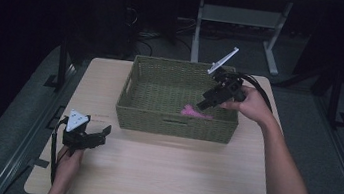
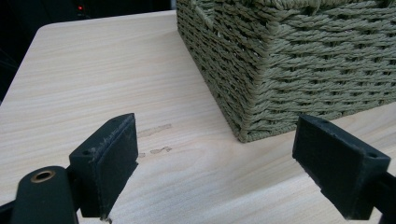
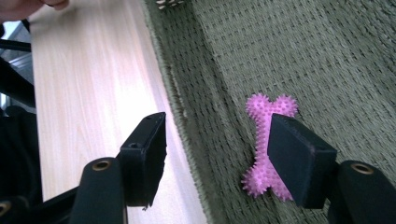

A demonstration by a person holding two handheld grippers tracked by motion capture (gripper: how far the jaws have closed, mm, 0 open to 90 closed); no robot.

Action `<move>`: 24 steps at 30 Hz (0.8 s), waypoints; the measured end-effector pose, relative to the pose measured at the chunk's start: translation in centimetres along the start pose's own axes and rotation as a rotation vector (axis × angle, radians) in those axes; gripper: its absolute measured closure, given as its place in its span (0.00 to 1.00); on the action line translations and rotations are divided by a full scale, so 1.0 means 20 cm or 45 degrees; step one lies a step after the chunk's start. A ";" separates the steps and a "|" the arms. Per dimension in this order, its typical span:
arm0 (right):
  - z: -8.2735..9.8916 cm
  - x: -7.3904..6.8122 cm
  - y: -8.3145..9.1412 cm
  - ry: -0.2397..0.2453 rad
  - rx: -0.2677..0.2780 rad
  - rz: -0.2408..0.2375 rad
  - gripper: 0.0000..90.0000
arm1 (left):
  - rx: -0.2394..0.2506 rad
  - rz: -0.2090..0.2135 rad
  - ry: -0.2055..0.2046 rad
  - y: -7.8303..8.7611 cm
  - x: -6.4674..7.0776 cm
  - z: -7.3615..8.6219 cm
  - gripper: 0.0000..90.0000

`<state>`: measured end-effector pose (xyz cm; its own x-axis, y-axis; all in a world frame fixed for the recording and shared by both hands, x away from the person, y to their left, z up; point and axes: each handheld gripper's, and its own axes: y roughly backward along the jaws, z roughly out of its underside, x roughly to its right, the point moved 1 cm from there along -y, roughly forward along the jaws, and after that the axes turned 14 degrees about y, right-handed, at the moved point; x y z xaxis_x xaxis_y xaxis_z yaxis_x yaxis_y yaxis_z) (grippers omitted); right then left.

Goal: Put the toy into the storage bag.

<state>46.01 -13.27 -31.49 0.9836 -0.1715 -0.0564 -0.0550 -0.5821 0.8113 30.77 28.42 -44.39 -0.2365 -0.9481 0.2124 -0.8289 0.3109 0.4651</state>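
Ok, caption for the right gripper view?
Right gripper, jaws open, above a pink spiky bone toy lying on the floor of the woven basket.

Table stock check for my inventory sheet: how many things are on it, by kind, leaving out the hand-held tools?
Woven basket: 1
Pink spiky bone toy, lying on the basket floor: 1
Total: 2

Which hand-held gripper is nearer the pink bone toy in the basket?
Right. The right hand-held gripper hangs open just above the pink bone toy inside the basket. The left hand-held gripper sits open outside the basket, off its near left corner.
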 end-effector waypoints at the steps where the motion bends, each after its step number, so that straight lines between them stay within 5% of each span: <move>1: 0.00 0.00 0.00 0.000 0.000 0.000 0.41 | -0.001 -0.001 0.001 0.00 0.00 0.00 0.15; 24: 0.02 -0.13 0.08 0.034 0.037 0.023 0.36 | 0.003 -0.001 -0.003 0.00 0.00 0.00 0.15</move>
<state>43.27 -14.07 -30.17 0.9867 -0.1607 -0.0261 -0.0771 -0.6020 0.7947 30.75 28.41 -44.35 -0.2368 -0.9487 0.2097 -0.8305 0.3097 0.4631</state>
